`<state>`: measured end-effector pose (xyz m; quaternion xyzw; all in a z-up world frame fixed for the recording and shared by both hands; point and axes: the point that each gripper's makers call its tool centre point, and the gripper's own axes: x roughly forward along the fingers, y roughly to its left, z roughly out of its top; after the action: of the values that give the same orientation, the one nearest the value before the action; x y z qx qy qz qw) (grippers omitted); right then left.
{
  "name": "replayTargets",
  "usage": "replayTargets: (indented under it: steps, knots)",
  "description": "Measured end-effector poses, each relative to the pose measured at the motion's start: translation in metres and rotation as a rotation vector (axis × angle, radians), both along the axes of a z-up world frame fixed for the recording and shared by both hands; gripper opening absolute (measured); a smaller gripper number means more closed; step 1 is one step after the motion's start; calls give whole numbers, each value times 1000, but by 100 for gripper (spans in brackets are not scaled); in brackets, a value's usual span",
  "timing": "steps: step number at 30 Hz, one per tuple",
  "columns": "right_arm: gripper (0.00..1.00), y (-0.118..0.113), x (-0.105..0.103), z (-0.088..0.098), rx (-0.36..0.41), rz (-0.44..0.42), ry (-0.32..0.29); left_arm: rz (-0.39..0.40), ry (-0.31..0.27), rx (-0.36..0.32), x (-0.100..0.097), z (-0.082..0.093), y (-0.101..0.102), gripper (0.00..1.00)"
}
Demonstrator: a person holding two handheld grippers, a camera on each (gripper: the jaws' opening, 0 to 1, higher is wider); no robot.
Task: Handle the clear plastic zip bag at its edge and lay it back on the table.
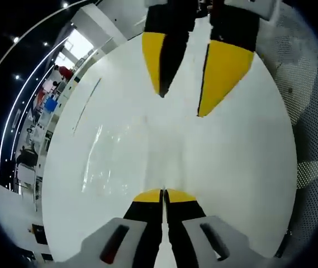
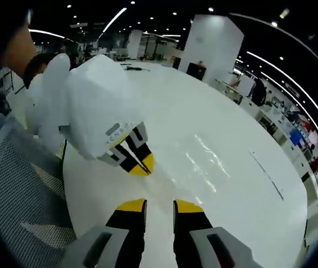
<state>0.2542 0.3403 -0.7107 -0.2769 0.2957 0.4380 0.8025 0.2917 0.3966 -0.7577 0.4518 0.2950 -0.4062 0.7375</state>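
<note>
The clear plastic zip bag (image 1: 100, 151) lies flat on the white table (image 1: 242, 167), visible mostly as glints and faint creases. My left gripper (image 1: 163, 192) is shut, its yellow tips pressed together where the creases of the bag's near edge converge. In the right gripper view that gripper (image 2: 141, 164) touches down at the bag's (image 2: 206, 159) left edge, held by a white-gloved hand (image 2: 86, 100). My right gripper (image 2: 159, 205) stands open with nothing between its tips, a little short of the bag. From the left gripper view it (image 1: 180, 105) hangs open over the far side of the bag.
A grey mesh chair (image 2: 19, 190) stands against the table's edge beside the hands, also seen as mesh (image 1: 309, 111). A thin dark line (image 2: 267, 173) lies on the table beyond the bag. An open hall with desks lies past the table's far rim.
</note>
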Motion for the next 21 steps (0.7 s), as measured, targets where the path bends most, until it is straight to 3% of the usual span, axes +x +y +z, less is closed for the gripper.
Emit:
replayTargets:
  steps: [3,9,15,21]
  knots:
    - [15,-7,0,-3,11,-37,11,14,27,3,8,-6,-5,0]
    - [16,-20,-1,-8,19,-88,28,19,19,9,14,-6,-9,3]
    - [16,-20,5,-10,43,-120,36,43,61,-27,3,-14,-11,12]
    - [18,-16,7,-10,65,-133,40,101,80,-93,-4,-11,-6,17]
